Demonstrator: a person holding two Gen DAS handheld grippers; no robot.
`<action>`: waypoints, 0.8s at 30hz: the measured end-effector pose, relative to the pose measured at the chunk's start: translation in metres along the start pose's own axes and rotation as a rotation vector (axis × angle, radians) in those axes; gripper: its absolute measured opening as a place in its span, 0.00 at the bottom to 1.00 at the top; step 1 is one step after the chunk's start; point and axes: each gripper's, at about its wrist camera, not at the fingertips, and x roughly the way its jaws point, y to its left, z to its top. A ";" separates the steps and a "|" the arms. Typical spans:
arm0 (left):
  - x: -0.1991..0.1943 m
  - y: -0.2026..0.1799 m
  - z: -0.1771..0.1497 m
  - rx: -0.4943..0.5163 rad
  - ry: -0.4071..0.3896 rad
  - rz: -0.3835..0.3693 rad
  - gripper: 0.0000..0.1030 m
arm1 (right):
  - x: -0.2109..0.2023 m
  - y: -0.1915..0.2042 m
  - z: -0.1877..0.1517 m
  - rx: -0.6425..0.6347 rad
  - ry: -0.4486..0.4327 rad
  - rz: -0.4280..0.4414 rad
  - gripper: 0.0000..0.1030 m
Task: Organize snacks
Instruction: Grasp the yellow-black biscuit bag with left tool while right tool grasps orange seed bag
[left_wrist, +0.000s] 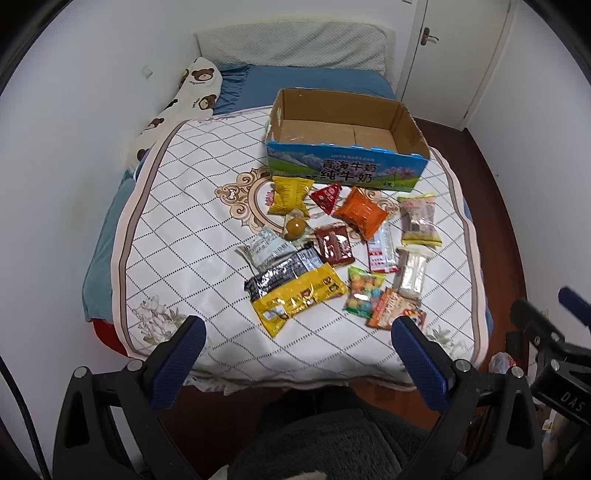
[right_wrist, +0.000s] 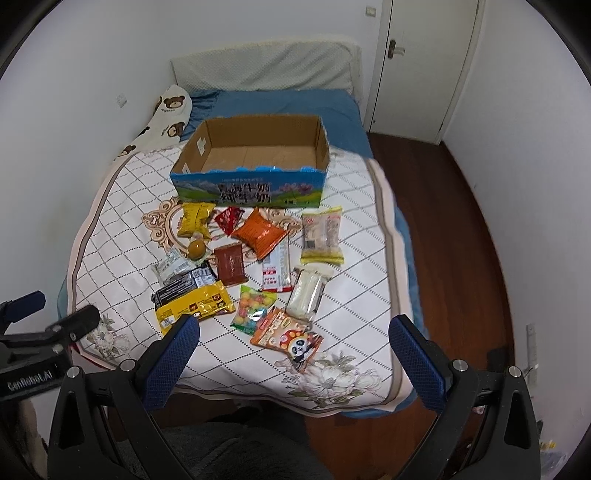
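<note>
An open, empty cardboard box (left_wrist: 343, 173) (right_wrist: 251, 192) with a blue printed front stands on the bed. Several snack packets lie in front of it: a yellow bag (left_wrist: 288, 194) (right_wrist: 195, 219), an orange bag (left_wrist: 360, 212) (right_wrist: 260, 232), a big yellow and black bag (left_wrist: 295, 288) (right_wrist: 192, 299), a colourful candy bag (left_wrist: 364, 291) (right_wrist: 251, 306) and a panda packet (right_wrist: 288, 338). My left gripper (left_wrist: 299, 332) is open and empty above the bed's near edge. My right gripper (right_wrist: 295, 332) is open and empty, with the panda packet between its fingers in view.
The quilted white cover (left_wrist: 184, 206) spreads over the bed. A bear-print pillow (left_wrist: 184, 99) lies by the left wall. A white door (right_wrist: 424, 62) and wooden floor (right_wrist: 443, 229) are to the right. The other gripper shows at each view's edge.
</note>
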 end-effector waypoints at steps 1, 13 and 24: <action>0.008 0.003 0.002 0.002 -0.001 0.021 1.00 | 0.009 -0.001 0.000 0.008 0.017 0.010 1.00; 0.166 0.002 0.018 0.318 0.144 0.137 1.00 | 0.173 -0.016 -0.007 0.134 0.241 0.085 1.00; 0.295 -0.043 -0.002 0.831 0.369 0.096 1.00 | 0.255 -0.021 -0.020 0.176 0.397 0.090 1.00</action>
